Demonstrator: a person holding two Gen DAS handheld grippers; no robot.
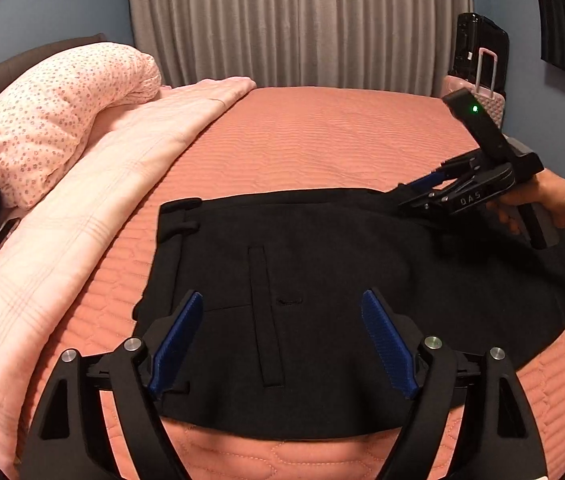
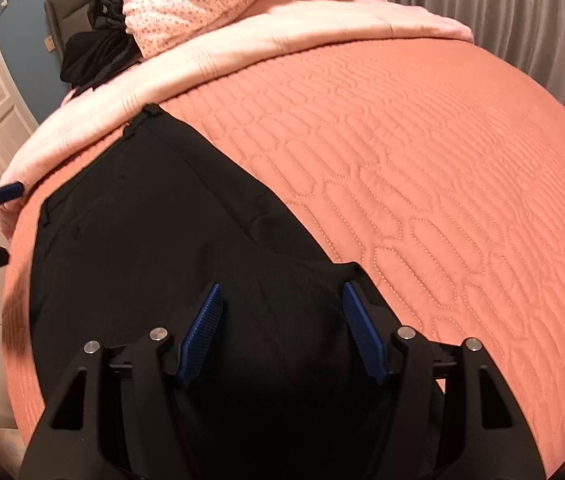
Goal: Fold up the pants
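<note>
Black woven trousers [image 1: 322, 300] lie flat across the salmon quilted bedspread [image 1: 314, 136], filling the lower centre of the left wrist view. Waistband end, with belt loops, sits at centre left; the welt pocket and its buttonhole face up at mid-frame. The legs run off toward the right edge.

Left gripper [image 1: 282, 308], bottom of the left wrist view: blue ribbed pads [image 1: 178, 340] spread wide, nothing pinched, fabric only seen beneath them. It points down over the seat area.

Right gripper [image 2: 282, 304], bottom centre of the right wrist view: jaws apart at a medium gap, pads clear of the cloth, nothing clamped. A raised ridge of black fabric lies right between and ahead of them. In the left wrist view the same tool appears at the right edge, held by a person's hand [image 1: 538, 200], tips low near the trousers' far edge; contact cannot be confirmed there.

Judgement: this reads as between grasps. The garment looks laid out, possibly already halved lengthwise, with both claws unloaded and lining up for a fresh pick.

Next move likely calls for each claw to drop onto an edge, pinch through all layers, then lift together and carry one end over the other. Uneven lift would skew the fold.

Pale pink folded blanket [image 1: 94, 184] and dotted pink pillow [image 1: 54, 120] sit upper left, clear of the work.
</note>
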